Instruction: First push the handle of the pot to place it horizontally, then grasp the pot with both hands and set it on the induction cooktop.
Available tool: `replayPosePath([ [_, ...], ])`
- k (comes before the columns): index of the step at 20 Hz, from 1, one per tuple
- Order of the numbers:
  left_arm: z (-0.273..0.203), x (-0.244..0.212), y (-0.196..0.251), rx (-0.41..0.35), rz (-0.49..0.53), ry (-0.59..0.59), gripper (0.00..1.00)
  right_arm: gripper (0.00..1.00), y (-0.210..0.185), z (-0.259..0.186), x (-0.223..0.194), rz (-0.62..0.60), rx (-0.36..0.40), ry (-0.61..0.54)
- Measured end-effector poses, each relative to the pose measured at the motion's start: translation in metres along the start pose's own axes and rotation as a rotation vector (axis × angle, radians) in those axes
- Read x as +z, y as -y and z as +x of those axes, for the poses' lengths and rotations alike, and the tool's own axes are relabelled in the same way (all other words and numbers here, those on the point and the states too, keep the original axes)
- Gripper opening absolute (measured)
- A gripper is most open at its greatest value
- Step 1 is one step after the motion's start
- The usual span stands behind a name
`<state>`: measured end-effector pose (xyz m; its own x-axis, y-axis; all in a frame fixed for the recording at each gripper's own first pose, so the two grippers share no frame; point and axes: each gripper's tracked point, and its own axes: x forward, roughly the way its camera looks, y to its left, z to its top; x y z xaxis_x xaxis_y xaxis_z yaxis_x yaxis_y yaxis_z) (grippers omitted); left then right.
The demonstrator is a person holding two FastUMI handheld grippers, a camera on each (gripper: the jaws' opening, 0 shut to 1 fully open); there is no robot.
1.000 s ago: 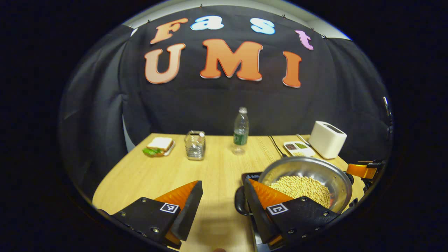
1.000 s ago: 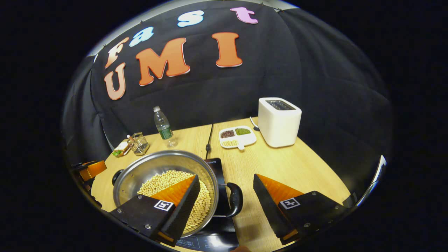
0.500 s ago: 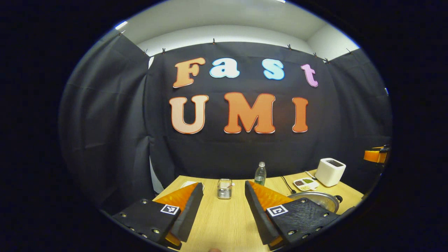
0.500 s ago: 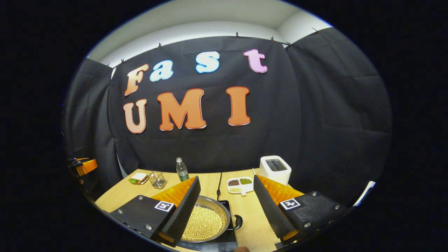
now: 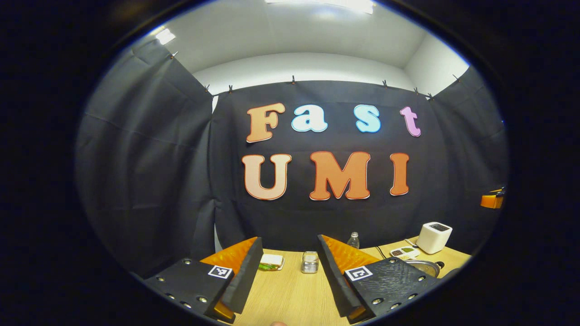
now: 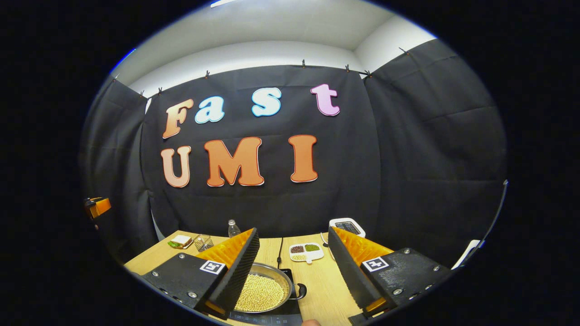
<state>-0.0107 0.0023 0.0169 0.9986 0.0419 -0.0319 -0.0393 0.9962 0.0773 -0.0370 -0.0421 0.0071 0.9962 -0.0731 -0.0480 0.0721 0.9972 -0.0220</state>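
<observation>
We're looking out along the left gripper [image 5: 290,276], and it's held high and nearly level, pointing at the booth's back wall with the wooden table [image 5: 290,296] low beneath it. Its two fingers stand wide apart with nothing between them, only bare tabletop in the gap. Just past the fingertips we pick out a sandwich [image 5: 271,262] on the left, a small clear glass holder [image 5: 310,262] in the middle, and the top of a water bottle [image 5: 353,240] peeking over the right finger. Off to the right we catch the steel rim of the pot [image 5: 428,266], with the white toaster [image 5: 434,237] and a divided snack tray [image 5: 404,251] behind it.

Over on the right gripper [image 6: 293,267], same story: lifted well above the table [image 6: 326,290], tilted slightly downward, fingers spread wide and gripping nothing. And there's our pot [image 6: 260,292] below, between and under the fingertips, partly hidden by the left finger. It sits on the black induction cooktop [image 6: 272,317], full of pale beans, with one dark side handle [image 6: 300,290] pointing to the right in this view. Neither finger touches it; both hang clear above.

Behind the pot we see the cooktop's cord [image 6: 279,253] running back along the table, the divided tray [image 6: 306,251], the toaster [image 6: 348,225] partly behind the right finger, and further left the bottle [image 6: 233,227], the glass holder [image 6: 203,242] and the sandwich [image 6: 181,241]. At the far left edge of this view a bit of the other gripper [image 6: 97,206] shows, raised above table height.
</observation>
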Motion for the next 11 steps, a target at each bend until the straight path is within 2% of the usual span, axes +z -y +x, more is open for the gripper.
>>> replayPosePath([
  [11,0.0003,-0.0013,0.0092,-0.024,0.013,-0.021,0.75,0.94,0.0004,-0.0013,0.0004,-0.002,-0.005,0.006],
])
